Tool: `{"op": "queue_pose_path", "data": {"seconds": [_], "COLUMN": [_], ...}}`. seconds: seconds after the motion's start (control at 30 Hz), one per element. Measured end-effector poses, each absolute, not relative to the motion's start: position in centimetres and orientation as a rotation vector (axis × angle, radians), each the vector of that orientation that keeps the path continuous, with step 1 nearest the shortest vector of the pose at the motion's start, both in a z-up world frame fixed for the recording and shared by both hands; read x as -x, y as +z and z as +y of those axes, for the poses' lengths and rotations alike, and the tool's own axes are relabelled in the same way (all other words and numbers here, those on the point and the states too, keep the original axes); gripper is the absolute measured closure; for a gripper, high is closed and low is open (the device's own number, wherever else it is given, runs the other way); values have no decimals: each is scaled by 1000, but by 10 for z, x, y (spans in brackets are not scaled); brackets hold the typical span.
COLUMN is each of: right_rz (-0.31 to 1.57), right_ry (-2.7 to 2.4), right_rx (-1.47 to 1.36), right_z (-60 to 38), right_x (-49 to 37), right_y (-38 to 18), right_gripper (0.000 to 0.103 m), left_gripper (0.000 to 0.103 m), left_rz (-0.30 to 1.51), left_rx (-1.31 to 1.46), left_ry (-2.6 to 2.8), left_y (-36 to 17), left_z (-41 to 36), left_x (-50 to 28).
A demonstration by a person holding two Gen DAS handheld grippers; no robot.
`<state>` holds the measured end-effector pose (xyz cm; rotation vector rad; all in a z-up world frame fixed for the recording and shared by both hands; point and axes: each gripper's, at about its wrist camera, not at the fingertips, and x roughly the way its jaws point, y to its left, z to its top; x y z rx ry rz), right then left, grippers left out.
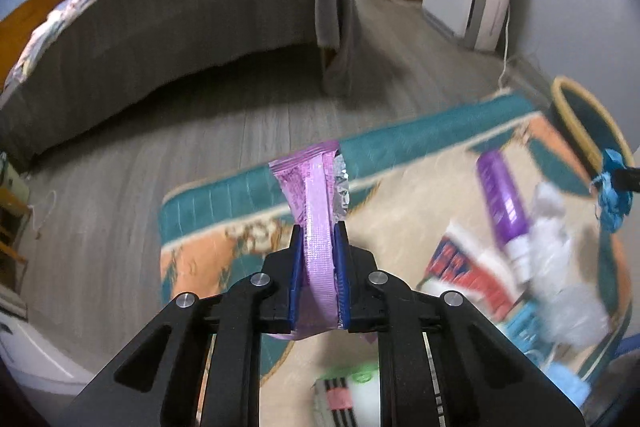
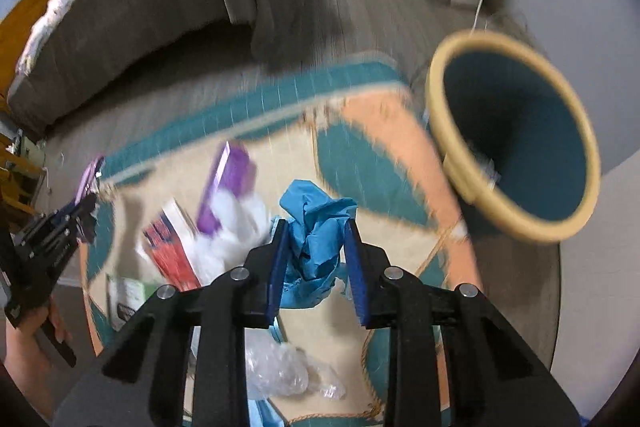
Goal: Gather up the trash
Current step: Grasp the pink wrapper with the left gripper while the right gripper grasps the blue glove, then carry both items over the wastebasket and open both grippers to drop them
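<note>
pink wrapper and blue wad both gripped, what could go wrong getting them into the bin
1. The left gripper pinches only the lower part of the pink wrapper; the thin foil could slip free.
2. The crumpled blue wad bulges above the right gripper, so part could snag on the bin rim.
3. The purple bottle, clear plastic and other litter lie on the rug and could be knocked about.

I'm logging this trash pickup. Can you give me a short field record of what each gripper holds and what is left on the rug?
left gripper: shut on pink wrapper
right gripper: shut on crumpled blue glove
bin: tan rim, teal inside, right of the rug
left on rug: purple bottle, clear plastic, red and white packet
</note>
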<state>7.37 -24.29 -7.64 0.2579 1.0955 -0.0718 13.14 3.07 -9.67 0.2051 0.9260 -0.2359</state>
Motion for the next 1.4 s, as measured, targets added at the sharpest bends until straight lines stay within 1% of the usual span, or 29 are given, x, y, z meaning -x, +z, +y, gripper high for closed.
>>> {"op": "queue_pose_path", "data": {"seconds": [0.13,0.3,0.47,0.77,1.17,1.4], "right_rz": [1023,941,878,826,817,850], "right_ry": [-95,-107,-115,-113,-120,-130], "right_rx": [-183,-173,-158,-151,-201,-148], "right_z": [-246,-260,-271,-290,-326,-331], "right_x": [-83,-89,-89,-88,-82,-86], "right_y": [-44,-14,7,26,27,17], "right_gripper": [76,76,76,76,76,76], "left_gripper": [87,87,87,87,87,87], "left_rz": [868,785,735,696,680,683], "left_rx": [-202,-185,-179,-177,-244,-264], "left_ry": [-251,-288,-329,-392,-467,-514], "left_y": [-74,-38,-11,17,20,13], "left_z": [20,1,-25,-59,-112,-136], "left_x": [-132,-131,-125,-111,-101,-96]}}
